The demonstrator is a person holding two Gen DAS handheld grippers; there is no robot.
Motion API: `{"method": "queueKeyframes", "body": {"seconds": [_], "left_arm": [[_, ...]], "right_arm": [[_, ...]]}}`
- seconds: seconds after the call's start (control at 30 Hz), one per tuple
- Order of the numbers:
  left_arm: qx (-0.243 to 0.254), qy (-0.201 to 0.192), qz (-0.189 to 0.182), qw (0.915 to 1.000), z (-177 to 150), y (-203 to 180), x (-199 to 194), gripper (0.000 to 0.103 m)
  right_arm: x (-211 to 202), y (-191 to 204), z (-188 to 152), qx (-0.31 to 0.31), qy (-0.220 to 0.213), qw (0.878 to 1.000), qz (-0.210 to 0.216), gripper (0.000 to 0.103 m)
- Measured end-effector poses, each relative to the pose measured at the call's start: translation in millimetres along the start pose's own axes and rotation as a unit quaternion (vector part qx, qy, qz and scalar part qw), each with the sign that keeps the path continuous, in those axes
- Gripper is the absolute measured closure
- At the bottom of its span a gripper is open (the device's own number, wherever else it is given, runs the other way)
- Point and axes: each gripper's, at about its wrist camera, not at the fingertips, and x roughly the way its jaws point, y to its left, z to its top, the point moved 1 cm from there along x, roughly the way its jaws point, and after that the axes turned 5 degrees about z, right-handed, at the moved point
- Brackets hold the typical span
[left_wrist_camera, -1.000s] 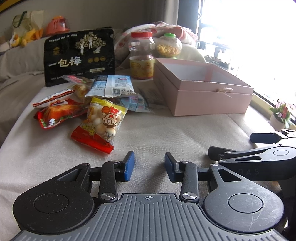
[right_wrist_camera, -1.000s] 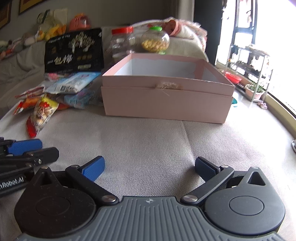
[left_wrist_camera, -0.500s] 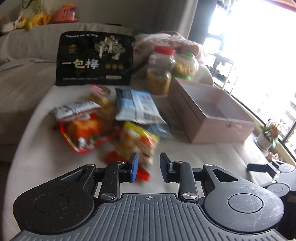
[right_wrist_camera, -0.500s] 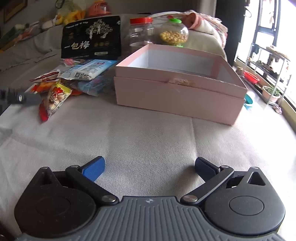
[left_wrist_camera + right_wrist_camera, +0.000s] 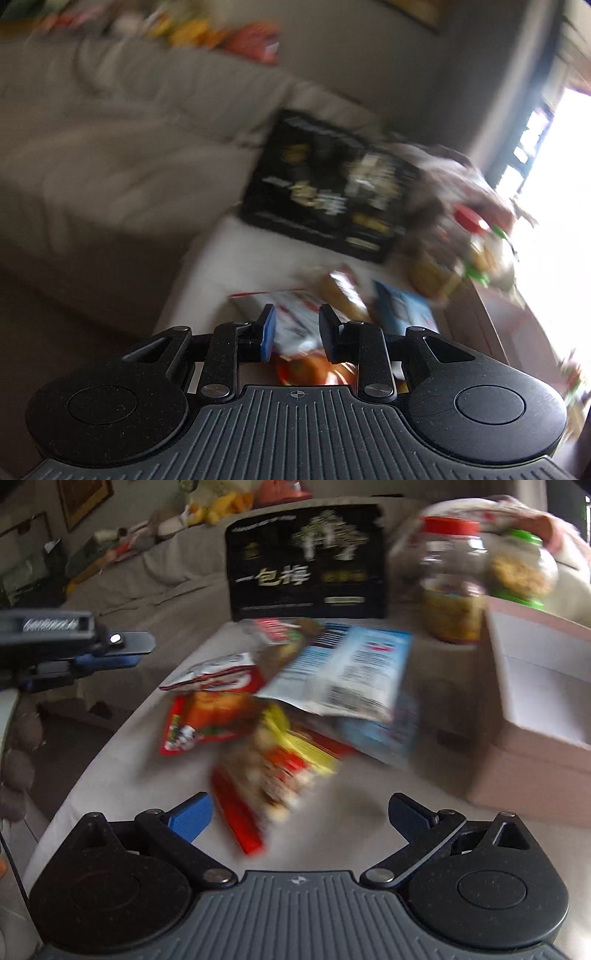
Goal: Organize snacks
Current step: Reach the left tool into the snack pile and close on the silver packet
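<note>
Several snack packets lie in a pile on the cloth-covered table (image 5: 122,775). A yellow-and-red packet (image 5: 284,771) lies just ahead of my right gripper (image 5: 301,808), whose jaws stand wide and are closing with nothing pressed between them. Beyond it are a red packet (image 5: 207,716) and a blue-and-white packet (image 5: 347,672). My left gripper (image 5: 297,325) hovers tilted over the pile's left end, jaws narrow but apart and holding nothing. Under it blur a red-orange packet (image 5: 310,369) and a blue packet (image 5: 402,310). The left gripper (image 5: 110,650) also shows at the right wrist view's left edge.
An open pink box (image 5: 535,738) stands right of the pile. A big black bag (image 5: 306,565) stands upright behind it, with a red-lidded jar (image 5: 450,590) and a green-lidded jar (image 5: 521,572) beside it. A grey sofa (image 5: 129,166) runs along the left.
Both grippers moved left, from in front of the pink box to the snack pile. The left one rolled and rose, and its jaws narrowed. The right jaws narrowed slightly.
</note>
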Motion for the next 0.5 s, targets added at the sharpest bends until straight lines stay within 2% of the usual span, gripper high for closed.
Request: {"method": "queueKeyframes", "body": {"seconds": [0.1, 0.23, 0.37, 0.4, 0.47, 0.5], "left_arm": [[-0.051, 0.03, -0.005, 0.9982, 11, 24, 26, 0.073], [-0.079, 0.067, -0.022, 0.9944, 11, 38, 51, 0.073], [-0.108, 0.083, -0.04, 0.9898, 8, 50, 65, 0.073], [-0.118, 0.086, -0.046, 0.9882, 8, 53, 67, 0.073], [-0.13, 0.088, -0.058, 0.9858, 10, 58, 67, 0.073], [-0.134, 0.087, -0.064, 0.985, 11, 59, 68, 0.073]], "right_arm": [[-3, 11, 16, -0.027, -0.017, 0.999, 0.01, 0.006], [-12, 8, 38, -0.054, -0.041, 0.998, -0.009, 0.006], [-9, 3, 69, -0.051, -0.054, 0.997, -0.017, 0.008], [-6, 3, 79, -0.048, -0.057, 0.997, -0.013, 0.014], [8, 5, 98, -0.059, -0.05, 0.997, 0.005, 0.033], [19, 9, 107, -0.069, -0.039, 0.997, 0.005, 0.053]]}}
